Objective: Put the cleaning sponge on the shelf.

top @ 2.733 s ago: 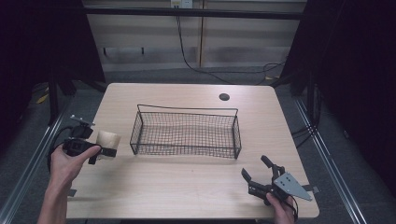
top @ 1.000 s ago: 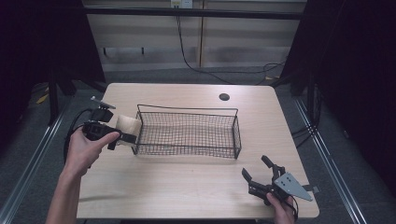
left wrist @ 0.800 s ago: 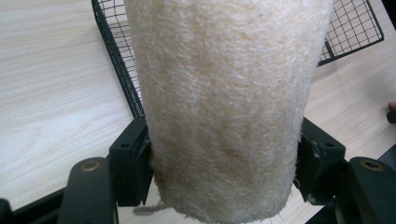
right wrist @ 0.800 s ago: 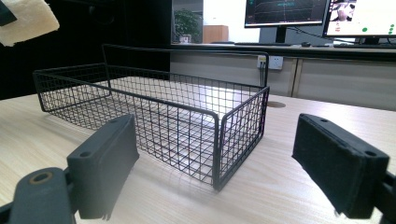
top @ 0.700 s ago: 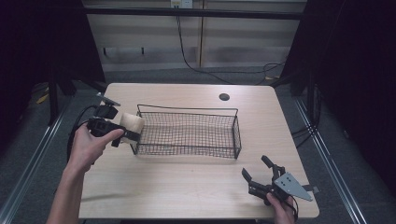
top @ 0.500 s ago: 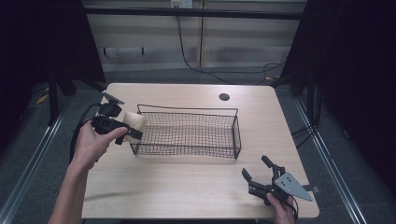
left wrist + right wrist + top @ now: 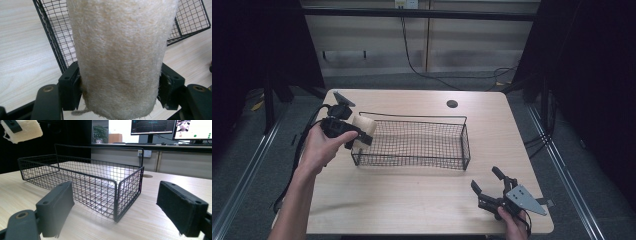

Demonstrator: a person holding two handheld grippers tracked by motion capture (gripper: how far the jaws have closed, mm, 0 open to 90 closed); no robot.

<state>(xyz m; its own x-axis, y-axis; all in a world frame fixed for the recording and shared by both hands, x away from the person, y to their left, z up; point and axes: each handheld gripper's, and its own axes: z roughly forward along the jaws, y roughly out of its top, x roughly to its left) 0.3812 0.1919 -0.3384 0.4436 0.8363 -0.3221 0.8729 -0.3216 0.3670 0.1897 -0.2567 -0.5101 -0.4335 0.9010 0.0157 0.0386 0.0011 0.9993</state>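
A cream, fuzzy roll [image 7: 366, 124] is clamped in my left gripper [image 7: 361, 132], which hangs over the left end of a black wire basket [image 7: 412, 142]. In the left gripper view the roll [image 7: 117, 50] stands between both black pads [image 7: 71, 87], with the basket's mesh [image 7: 55, 37] just beyond and below. My right gripper [image 7: 490, 186] rests near the table's front right corner, its jaws spread wide with nothing between them. From the right gripper [image 7: 115, 210] view the basket [image 7: 82, 180] sits ahead, and the roll [image 7: 25, 130] shows at the top left above its far end.
The basket holds nothing. A round cable hole [image 7: 452, 104] lies in the wooden table [image 7: 412, 200] behind the basket. A black cable [image 7: 304, 145] trails from the left gripper off the table's left side. Monitors [image 7: 152, 126] stand on a desk far behind.
My left gripper has carried the roll from the table's left front up and rightward to the basket's left rim. The right gripper has stayed where it was.
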